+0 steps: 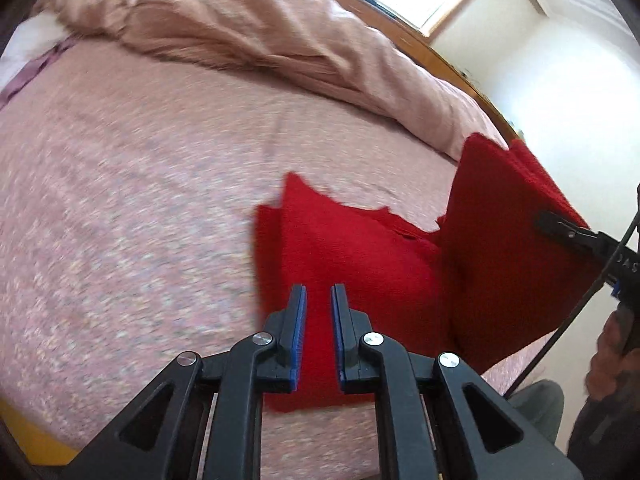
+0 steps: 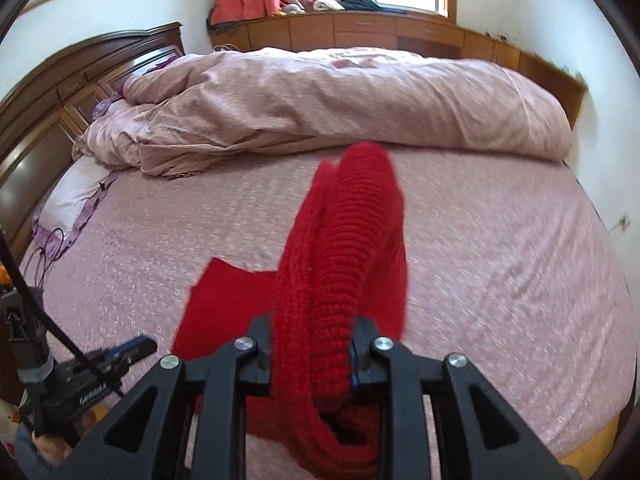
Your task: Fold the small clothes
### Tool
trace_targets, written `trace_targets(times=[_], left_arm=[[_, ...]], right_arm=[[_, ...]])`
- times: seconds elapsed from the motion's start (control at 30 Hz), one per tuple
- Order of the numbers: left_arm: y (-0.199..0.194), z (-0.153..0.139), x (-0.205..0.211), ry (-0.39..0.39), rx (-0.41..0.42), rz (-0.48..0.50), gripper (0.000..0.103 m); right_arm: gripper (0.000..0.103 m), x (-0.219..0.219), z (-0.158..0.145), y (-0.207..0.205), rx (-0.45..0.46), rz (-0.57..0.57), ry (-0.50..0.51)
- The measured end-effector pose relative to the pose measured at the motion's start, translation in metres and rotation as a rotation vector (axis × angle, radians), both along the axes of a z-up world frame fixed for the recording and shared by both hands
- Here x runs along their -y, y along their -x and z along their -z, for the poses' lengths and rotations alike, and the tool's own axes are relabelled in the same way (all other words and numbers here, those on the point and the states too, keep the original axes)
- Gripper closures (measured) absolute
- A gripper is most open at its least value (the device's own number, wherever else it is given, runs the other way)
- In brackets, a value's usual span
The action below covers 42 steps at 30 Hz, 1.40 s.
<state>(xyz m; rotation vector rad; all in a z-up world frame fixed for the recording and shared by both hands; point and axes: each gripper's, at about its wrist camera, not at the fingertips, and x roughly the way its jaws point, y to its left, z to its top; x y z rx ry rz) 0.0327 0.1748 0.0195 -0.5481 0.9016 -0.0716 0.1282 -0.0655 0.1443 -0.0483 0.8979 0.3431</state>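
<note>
Right tongs (image 2: 312, 356) around red knit (image 2: 340, 240)

1. The left gripper (image 1: 319, 292) points forward and down, its two black fingers level with each other and a narrow gap between the blue pads (image 1: 301, 320); nothing sits between them.
2. The right gripper (image 2: 312, 344) has its fingers pressed against a thick bunch of red knit (image 2: 340, 240), clamped on it from both sides.
3. In the left wrist view the right gripper's tip (image 1: 560, 226) reaches in from the right edge, gripping the raised edge of the red knit.
4. A hand (image 1: 612, 360) grips the right gripper's handle at that view's lower right.
</note>
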Motion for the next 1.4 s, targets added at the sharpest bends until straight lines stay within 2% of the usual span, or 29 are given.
trace_targets(times=[0.03,0.17,0.27,0.37,0.47,0.53,0.63,0.7,0.77,0.8,0.87,0.97,1.07,1.23,1.3,1.4], left_arm=[[0.003,0.004,-0.005,0.002,-0.006,-0.009,0.098],[0.009,0.025,-0.021,0.012,-0.052,-0.055,0.098],[0.009,0.041,-0.030,0.008,-0.110,-0.083,0.098],[0.013,0.049,-0.035,0.000,-0.132,-0.094,0.098],[0.017,0.053,-0.039,0.012,-0.136,-0.096,0.098],[0.018,0.054,-0.039,0.020,-0.140,-0.100,0.098],[0.022,0.049,-0.039,0.016,-0.128,-0.106,0.098],[0.027,0.042,-0.040,0.026,-0.104,-0.108,0.097],[0.032,0.035,-0.042,0.041,-0.078,-0.103,0.090],[0.035,0.033,-0.042,0.048,-0.063,-0.103,0.085],[0.041,0.028,-0.044,0.063,-0.040,-0.105,0.082],[0.045,0.028,-0.048,0.107,-0.035,-0.096,0.078],[0.042,0.026,-0.047,0.173,-0.029,-0.077,0.075],[0.038,0.019,-0.036,0.330,0.021,-0.004,0.051],[0.035,0.019,-0.028,0.393,0.032,0.024,0.045],[0.024,0.022,-0.013,0.478,0.013,0.056,0.039]], right_arm=[[0.079,-0.015,0.005,0.001,0.006,-0.004,0.013],[0.079,-0.098,0.047,0.013,0.071,-0.004,0.182],[0.080,-0.147,0.089,0.030,0.068,-0.057,0.198],[0.080,-0.163,0.118,0.047,0.060,-0.126,0.191],[0.079,-0.159,0.120,0.061,0.117,-0.156,0.193],[0.072,-0.155,0.120,0.060,0.111,-0.176,0.178],[0.059,-0.139,0.111,0.053,0.072,-0.201,0.036],[0.054,-0.114,0.098,0.050,0.015,-0.214,-0.190],[0.043,-0.086,0.087,0.047,-0.050,-0.222,-0.421],[0.035,-0.075,0.084,0.045,-0.075,-0.221,-0.489],[0.031,-0.053,0.081,0.042,-0.110,-0.204,-0.563],[0.031,-0.014,0.080,0.037,-0.117,-0.157,-0.578],[0.031,0.039,0.087,0.039,-0.063,-0.070,-0.531],[0.031,0.102,0.116,0.059,0.027,0.008,-0.418],[0.030,0.122,0.129,0.069,0.050,0.045,-0.371],[0.030,0.137,0.135,0.075,0.026,0.070,-0.394]])
